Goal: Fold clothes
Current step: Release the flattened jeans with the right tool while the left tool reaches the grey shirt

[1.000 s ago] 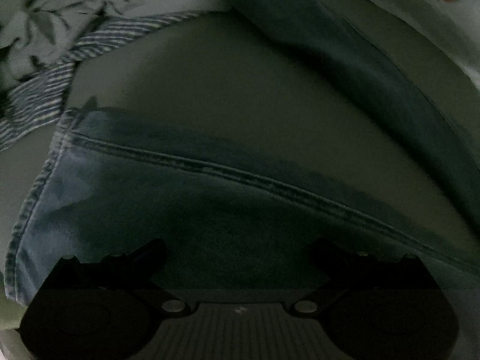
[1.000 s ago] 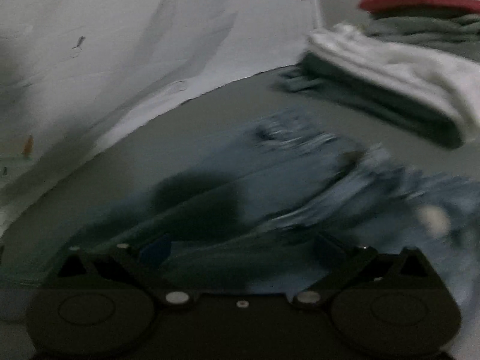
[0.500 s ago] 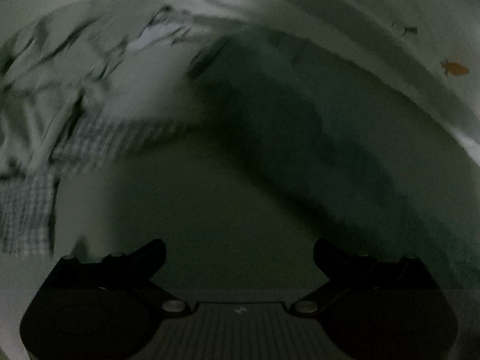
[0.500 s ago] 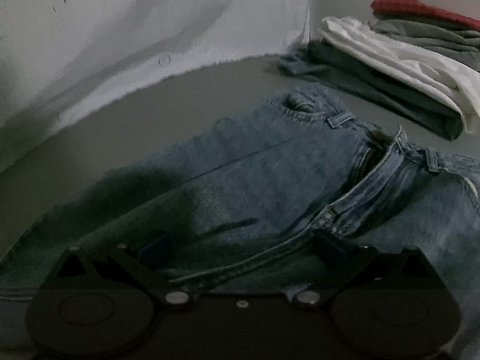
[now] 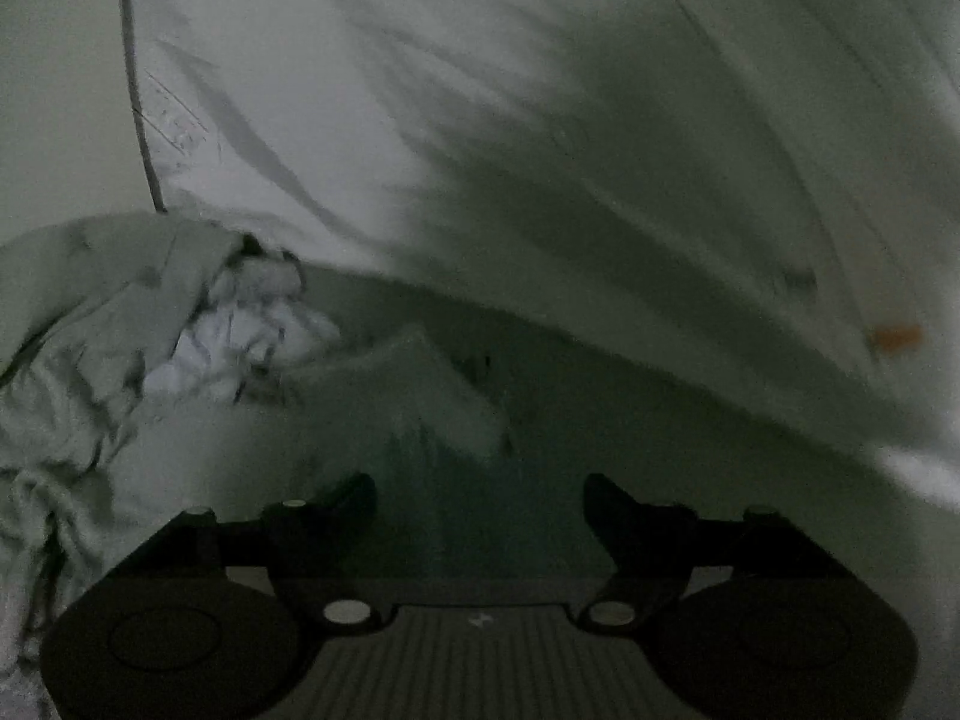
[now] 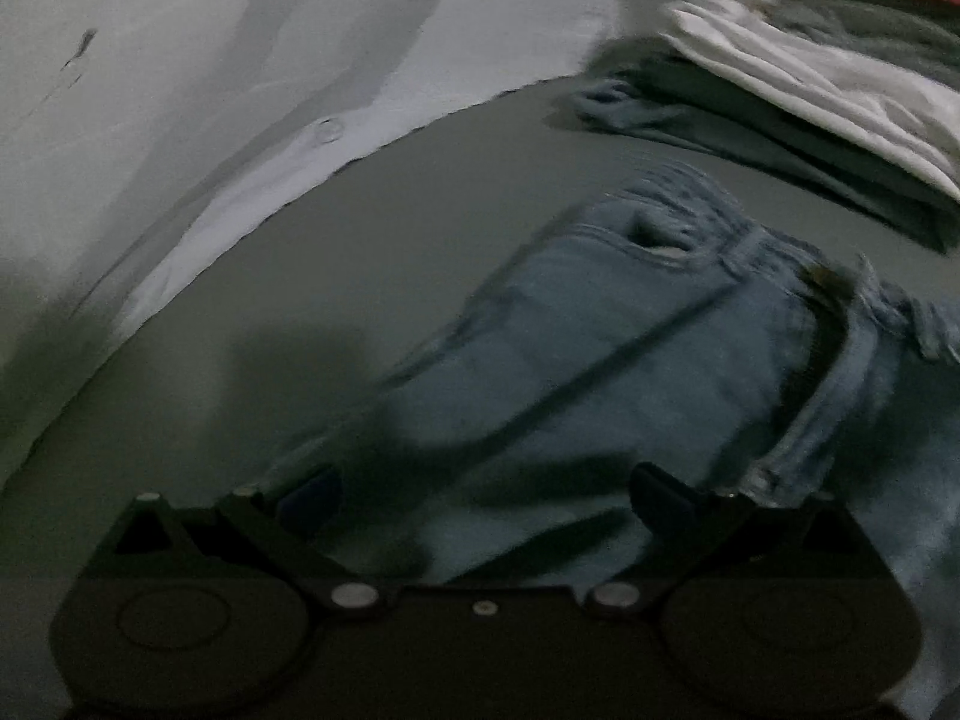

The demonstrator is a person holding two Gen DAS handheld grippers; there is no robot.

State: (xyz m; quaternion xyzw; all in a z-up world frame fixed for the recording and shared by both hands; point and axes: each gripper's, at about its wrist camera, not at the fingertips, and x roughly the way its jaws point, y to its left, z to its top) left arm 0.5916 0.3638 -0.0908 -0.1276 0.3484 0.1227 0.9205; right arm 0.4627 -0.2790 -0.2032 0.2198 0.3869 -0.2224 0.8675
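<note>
L gripper [image 5: 480, 510] swung off jeans [image 6: 630, 360], fingers narrowing, empty; R gripper [image 6: 486, 498] fingers open.

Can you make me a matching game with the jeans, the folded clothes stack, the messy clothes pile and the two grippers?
Things:
1. jeans
2. folded stack
3. crumpled pile
4. left gripper

Descriptions:
A. jaws apart, nothing between them
B. blue denim, spread out in front of the right gripper
C. white layer with red on top, far right in the right wrist view
D. pale and rumpled, at the left edge of the left wrist view

Pairs: 1-B, 2-C, 3-D, 4-A
</note>
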